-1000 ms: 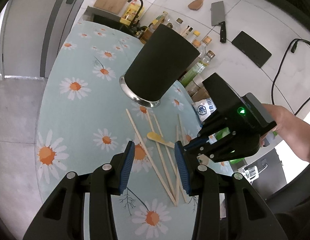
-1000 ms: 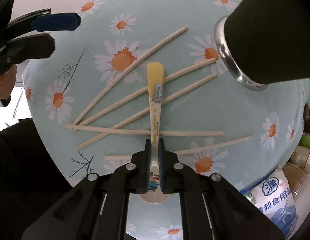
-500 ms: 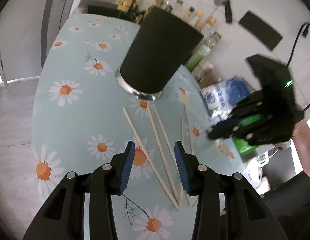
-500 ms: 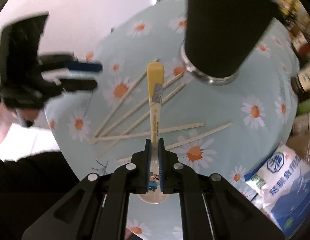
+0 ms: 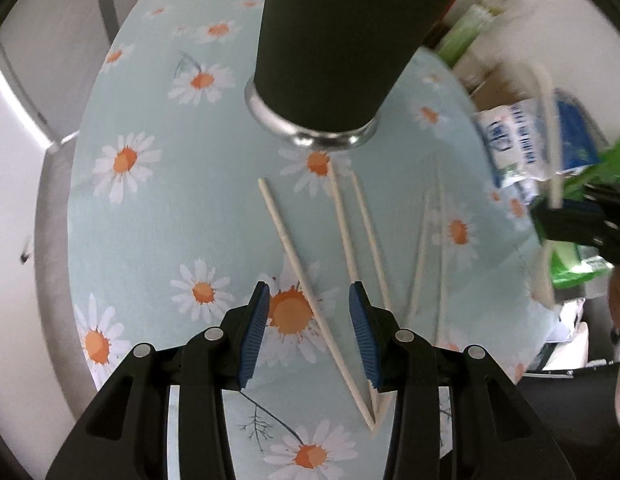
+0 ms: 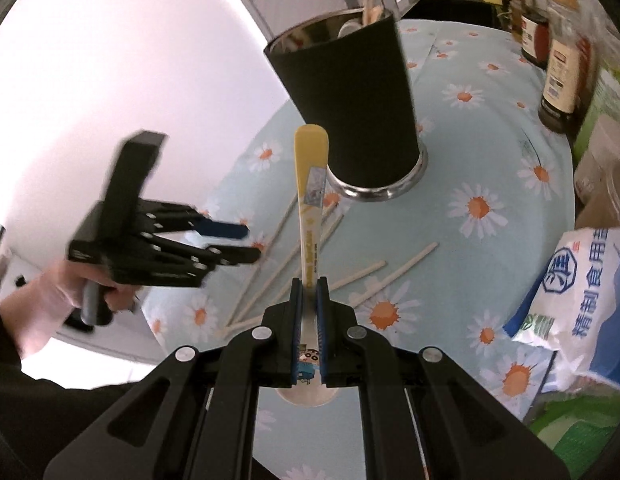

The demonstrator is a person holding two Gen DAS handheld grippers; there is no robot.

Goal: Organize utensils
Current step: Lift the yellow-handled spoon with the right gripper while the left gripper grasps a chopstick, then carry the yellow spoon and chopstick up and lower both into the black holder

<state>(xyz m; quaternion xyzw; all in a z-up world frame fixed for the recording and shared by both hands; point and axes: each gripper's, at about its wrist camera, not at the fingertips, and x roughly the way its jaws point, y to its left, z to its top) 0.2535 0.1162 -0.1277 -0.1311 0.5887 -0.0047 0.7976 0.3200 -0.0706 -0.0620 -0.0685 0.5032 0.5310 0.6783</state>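
Right gripper (image 6: pixel 308 292) clamps yellow cartoon-print spoon (image 6: pixel 310 184); left gripper (image 5: pixel 306 320) part-open, empty, above chopsticks (image 5: pixel 310 280). Bag (image 6: pixel 581 280) reads 精制食用盐.

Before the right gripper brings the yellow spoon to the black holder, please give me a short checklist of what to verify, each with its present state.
1. Right gripper closed on the yellow spoon: ok, pads clamp the handle near the bowl.
2. Spoon lifted free of the chopsticks: ok, none hangs on it.
3. Black holder upright with its mouth open: ok.
4. Room inside the holder: cannot tell; some utensils already stand in it.
5. Left gripper out of the path: not ok, it hovers open close beside the spoon.
6. Salt bag clear of the route: ok, it lies off to the side.
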